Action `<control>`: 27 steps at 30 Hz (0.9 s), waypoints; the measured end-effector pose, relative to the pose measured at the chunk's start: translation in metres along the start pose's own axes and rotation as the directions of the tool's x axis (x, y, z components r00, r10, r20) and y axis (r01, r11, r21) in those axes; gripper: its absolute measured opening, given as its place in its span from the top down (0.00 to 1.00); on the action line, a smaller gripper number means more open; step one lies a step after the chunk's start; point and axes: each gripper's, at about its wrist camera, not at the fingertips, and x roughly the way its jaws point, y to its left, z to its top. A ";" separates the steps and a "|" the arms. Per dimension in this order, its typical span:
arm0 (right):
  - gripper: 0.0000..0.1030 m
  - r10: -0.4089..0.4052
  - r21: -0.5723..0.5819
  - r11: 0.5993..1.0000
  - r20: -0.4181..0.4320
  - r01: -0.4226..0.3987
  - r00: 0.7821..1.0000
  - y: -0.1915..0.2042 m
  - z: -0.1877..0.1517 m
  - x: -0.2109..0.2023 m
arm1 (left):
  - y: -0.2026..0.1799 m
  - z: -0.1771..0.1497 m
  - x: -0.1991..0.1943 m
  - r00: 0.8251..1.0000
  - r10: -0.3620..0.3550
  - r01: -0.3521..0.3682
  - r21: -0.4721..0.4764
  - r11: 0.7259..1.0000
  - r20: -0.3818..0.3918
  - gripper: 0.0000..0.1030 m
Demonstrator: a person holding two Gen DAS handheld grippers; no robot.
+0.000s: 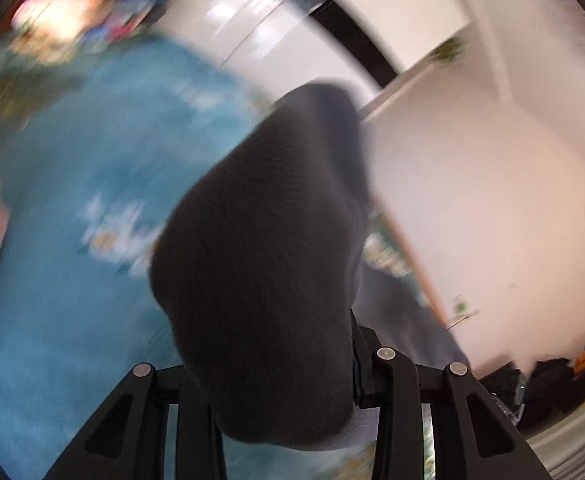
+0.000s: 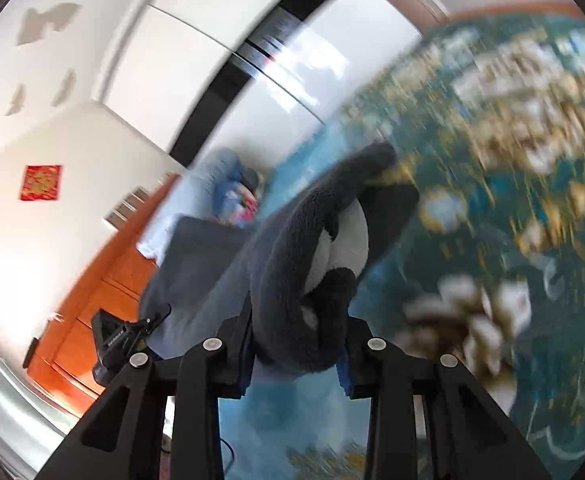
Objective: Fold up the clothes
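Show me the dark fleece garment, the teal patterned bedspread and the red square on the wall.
dark fleece garment [image 2: 292, 280], right wrist view, bunched fold between the fingers.
teal patterned bedspread [image 2: 492, 200], right wrist view, gold-flowered surface.
red square [image 2: 41, 183], right wrist view, its centre.

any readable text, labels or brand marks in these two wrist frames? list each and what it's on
Left gripper, seen from the right wrist: small white lettering on its black body, too small to read.
Red square on the wall: gold pattern, maybe a character, too blurred to read.
Blue cloth: pale printed marks, motion-blurred, unreadable.
Dark fleece: no text visible.
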 end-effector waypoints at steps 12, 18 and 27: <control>0.54 -0.219 -0.142 0.967 -0.050 0.210 0.974 -0.009 -0.049 0.007 | 0.048 -0.066 -0.034 0.967 0.255 -0.250 -0.124 0.960 0.026 0.36; 0.50 -0.465 -0.327 0.836 0.002 0.440 0.885 0.000 -0.084 0.005 | -0.044 -0.136 -0.021 0.873 0.476 -0.486 0.257 0.836 0.102 0.22; 0.50 -0.565 -0.499 0.680 0.111 0.537 0.818 0.011 -0.090 0.016 | -0.120 -0.184 0.089 0.834 0.539 -0.538 0.393 0.746 0.118 0.19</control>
